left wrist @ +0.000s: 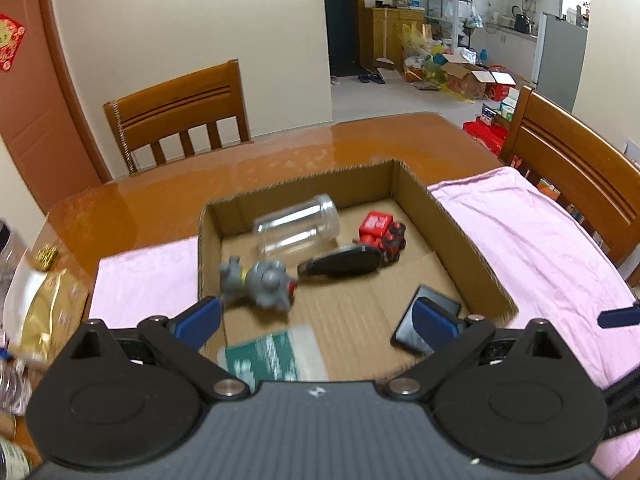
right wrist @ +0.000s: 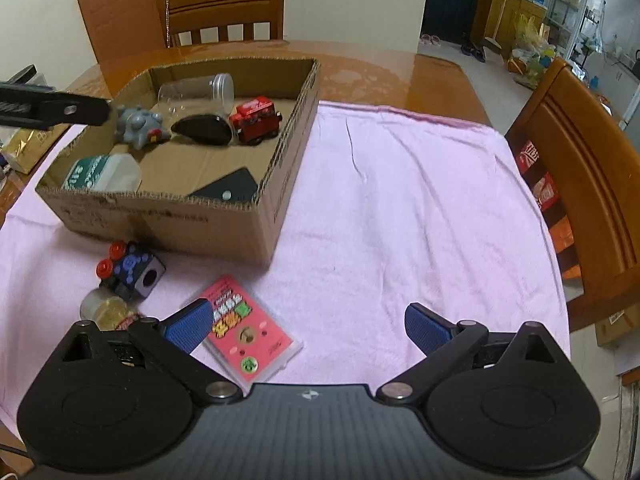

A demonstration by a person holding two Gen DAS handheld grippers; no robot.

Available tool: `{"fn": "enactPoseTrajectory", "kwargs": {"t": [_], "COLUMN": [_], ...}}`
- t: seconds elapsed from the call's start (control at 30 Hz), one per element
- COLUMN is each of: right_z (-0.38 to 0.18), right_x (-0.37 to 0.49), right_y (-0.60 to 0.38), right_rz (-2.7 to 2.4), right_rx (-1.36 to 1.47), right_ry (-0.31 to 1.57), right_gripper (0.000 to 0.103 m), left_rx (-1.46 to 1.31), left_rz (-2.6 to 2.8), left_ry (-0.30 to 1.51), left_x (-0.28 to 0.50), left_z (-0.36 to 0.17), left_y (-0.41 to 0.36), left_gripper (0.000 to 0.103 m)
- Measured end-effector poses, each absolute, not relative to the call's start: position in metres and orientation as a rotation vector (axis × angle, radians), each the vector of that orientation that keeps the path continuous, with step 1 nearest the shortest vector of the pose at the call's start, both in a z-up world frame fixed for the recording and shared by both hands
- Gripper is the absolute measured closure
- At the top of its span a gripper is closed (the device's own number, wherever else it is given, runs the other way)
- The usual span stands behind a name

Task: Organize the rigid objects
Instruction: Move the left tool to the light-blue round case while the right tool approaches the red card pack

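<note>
An open cardboard box (left wrist: 460, 240) (right wrist: 256, 224) sits on a pink cloth. It holds a clear jar (left wrist: 298, 226) on its side, a red toy train (left wrist: 380, 234), a black oval piece (left wrist: 344, 262), a grey toy figure (left wrist: 260, 280), a black flat case (left wrist: 436, 320) and a green-white bottle (left wrist: 264, 354). My left gripper (left wrist: 318, 316) hovers open over the box's near edge, nothing between its pads. My right gripper (right wrist: 307, 326) is open low over the cloth. A pink card case (right wrist: 250, 330) lies by its left finger, untouched. A black button cube (right wrist: 130, 274) and a small gold-filled jar (right wrist: 104, 308) lie further left.
The pink cloth (right wrist: 420, 200) covers a glossy wooden table (left wrist: 200, 184). Wooden chairs stand at the far side (left wrist: 180, 116) and at the right (right wrist: 580, 168). Gold packets and clutter (left wrist: 40, 304) crowd the table's left edge.
</note>
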State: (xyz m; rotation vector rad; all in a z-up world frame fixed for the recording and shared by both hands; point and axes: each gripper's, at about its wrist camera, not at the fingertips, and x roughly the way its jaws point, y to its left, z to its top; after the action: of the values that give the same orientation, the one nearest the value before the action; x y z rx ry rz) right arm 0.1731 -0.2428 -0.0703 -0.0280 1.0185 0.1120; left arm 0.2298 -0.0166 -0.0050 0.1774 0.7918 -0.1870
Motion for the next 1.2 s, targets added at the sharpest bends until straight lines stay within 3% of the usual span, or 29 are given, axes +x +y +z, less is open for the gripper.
{"fn": "enactPoseTrajectory", "kwargs": {"t": [0.4,0.8,1.2], "right_z": [-0.101,-0.128,-0.131], "right_x": [0.176,0.225,0.197], "right_y": [-0.233,-0.185,-0.201], "right_rz": [0.096,0.112,0.021], "right_rx": [0.028,-0.095,-0.102], "right_ry": [1.049,1.056,1.097], "right_gripper": [0.0,0.0,0.0], "left_rx": [0.033,0.01,0.048], "left_rz": [-0.064,-0.026,-0.183], "left_ry": [0.875,0.886,0.885], "left_x": [0.165,0.152,0.146], "left_z": [-0.033,-0.041,-0.052], "left_y": [0.018,0.042,0.037], "left_gripper": [0.002,0.002,0.002]}}
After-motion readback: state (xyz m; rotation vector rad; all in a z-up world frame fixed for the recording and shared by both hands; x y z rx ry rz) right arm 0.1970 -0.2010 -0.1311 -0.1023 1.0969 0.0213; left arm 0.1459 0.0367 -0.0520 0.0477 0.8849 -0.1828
